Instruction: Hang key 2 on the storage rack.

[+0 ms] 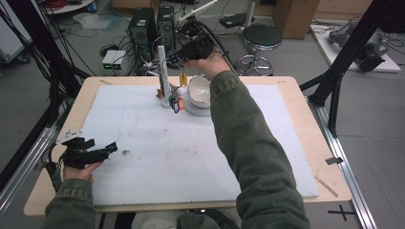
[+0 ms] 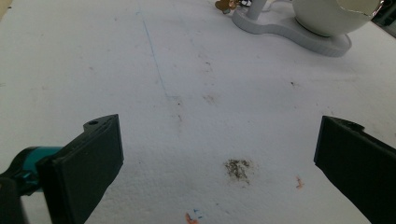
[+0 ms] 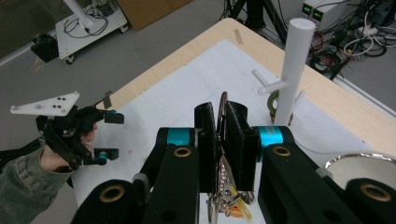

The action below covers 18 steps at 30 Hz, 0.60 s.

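Observation:
My right gripper (image 1: 174, 58) is raised over the table's far edge, beside the top of a white post (image 1: 162, 67) with side pegs. In the right gripper view its jaws are shut on a metal key ring (image 3: 223, 109); keys and a yellow tag (image 1: 183, 78) dangle beneath. More coloured key tags (image 1: 175, 102) hang low on the post. A white bowl (image 1: 199, 90) sits on the post's base (image 2: 289, 35). My left gripper (image 1: 102, 145) rests open on the white board (image 1: 167, 157) at the near left, nothing between its jaws (image 2: 219, 154).
A dark stain (image 2: 238, 168) marks the board just ahead of the left gripper. Behind the table stand computer towers (image 1: 153, 24), a black stool (image 1: 260, 38) and tangled cables. Black frame posts (image 1: 344, 62) rise at the right.

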Motion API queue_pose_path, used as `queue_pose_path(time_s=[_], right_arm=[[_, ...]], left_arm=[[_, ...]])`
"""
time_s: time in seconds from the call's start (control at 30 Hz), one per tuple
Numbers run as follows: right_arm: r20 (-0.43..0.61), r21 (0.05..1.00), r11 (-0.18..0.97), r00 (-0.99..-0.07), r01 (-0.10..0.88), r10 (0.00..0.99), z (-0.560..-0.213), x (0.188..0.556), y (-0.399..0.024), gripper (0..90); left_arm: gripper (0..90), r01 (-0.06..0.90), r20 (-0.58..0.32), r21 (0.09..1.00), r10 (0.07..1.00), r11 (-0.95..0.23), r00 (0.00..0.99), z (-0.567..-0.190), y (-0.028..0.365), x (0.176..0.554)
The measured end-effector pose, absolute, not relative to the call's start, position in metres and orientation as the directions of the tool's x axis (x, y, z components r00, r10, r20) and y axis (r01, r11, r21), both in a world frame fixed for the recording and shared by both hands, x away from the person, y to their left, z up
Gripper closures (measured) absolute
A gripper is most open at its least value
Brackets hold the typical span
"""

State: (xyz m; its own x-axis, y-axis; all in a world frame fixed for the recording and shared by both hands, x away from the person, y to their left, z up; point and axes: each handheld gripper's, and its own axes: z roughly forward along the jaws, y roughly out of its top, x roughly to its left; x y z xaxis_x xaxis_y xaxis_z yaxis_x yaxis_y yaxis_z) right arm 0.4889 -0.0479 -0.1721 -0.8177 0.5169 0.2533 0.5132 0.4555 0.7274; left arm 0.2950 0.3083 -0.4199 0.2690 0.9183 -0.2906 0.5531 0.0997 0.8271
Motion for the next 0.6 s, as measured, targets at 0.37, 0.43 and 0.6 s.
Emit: queue_pose_path(time_s=[0.37,0.43,0.6], right_arm=[[0.251,0.718,0.482,-0.833,0.502,0.494,-0.17,0.504,-0.026,83.2],[0.251,0.718,0.484,-0.835,0.5,0.49,-0.171,0.508,-0.022,83.2],[0.257,0.711,0.485,-0.83,0.509,0.495,-0.18,0.52,-0.019,83.2]], left_arm=[[1.7,0.557,-0.292,0.825,0.917,0.097,0.272,-0.422,0.308,0.297],[1.7,0.555,-0.296,0.825,0.916,0.104,0.27,-0.421,0.308,0.298],[1.8,0.553,-0.301,0.826,0.915,0.109,0.269,-0.422,0.308,0.299]])
